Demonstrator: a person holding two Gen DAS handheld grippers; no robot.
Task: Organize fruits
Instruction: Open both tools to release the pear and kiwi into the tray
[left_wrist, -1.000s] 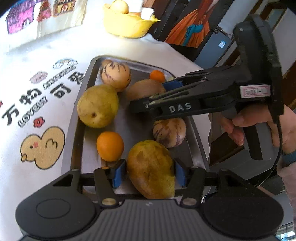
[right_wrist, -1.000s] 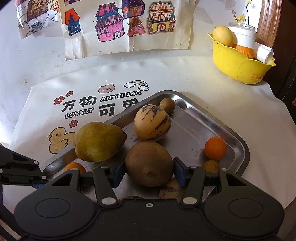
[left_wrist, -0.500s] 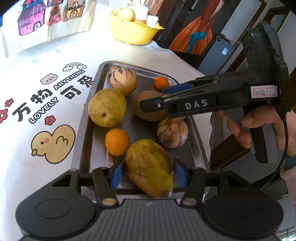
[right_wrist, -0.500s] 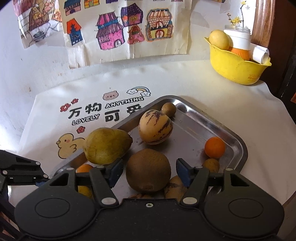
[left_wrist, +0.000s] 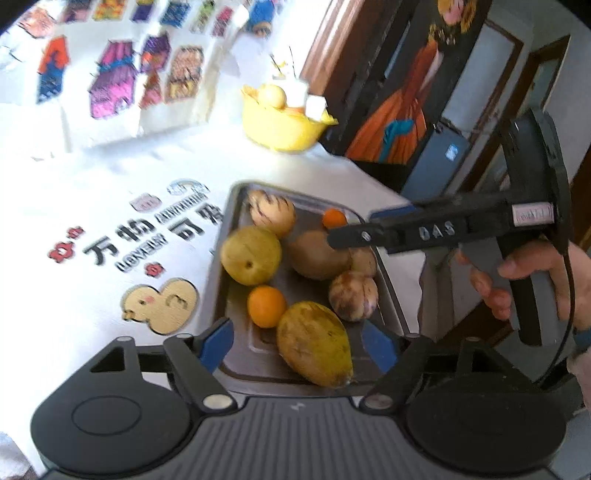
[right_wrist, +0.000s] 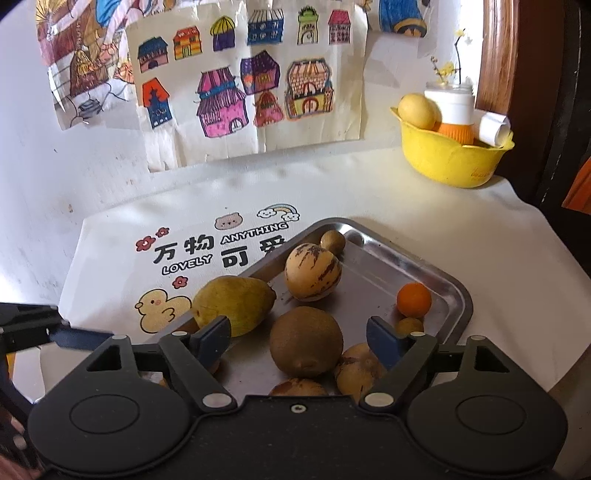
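Observation:
A steel tray (left_wrist: 391, 291) (right_wrist: 448, 284) holds several fruits. In the left wrist view a yellow-brown mango (left_wrist: 314, 343) lies at the near end, between the pads of my open left gripper (left_wrist: 298, 339), which does not touch it. Beside it lie an orange (left_wrist: 266, 306), a green pear (left_wrist: 251, 255) and a striped melon (left_wrist: 352, 298). My right gripper (right_wrist: 298, 336) is open above a brown kiwi (right_wrist: 304, 341), apart from it. It also shows in the left wrist view (left_wrist: 343, 236). A striped melon (right_wrist: 312, 272) and a small orange (right_wrist: 413, 300) lie further back.
A yellow bowl (right_wrist: 450, 158) (left_wrist: 284, 129) with a fruit, a white jar and paper stands at the table's back right. A printed white cloth (right_wrist: 207, 254) covers the table. Drawings (right_wrist: 243, 85) hang on the wall behind. The table's edge runs just right of the tray.
Both grippers have opened wide and drawn back and up. The left let go of the mango and the right let go of the kiwi. Both fruits stay in the tray.

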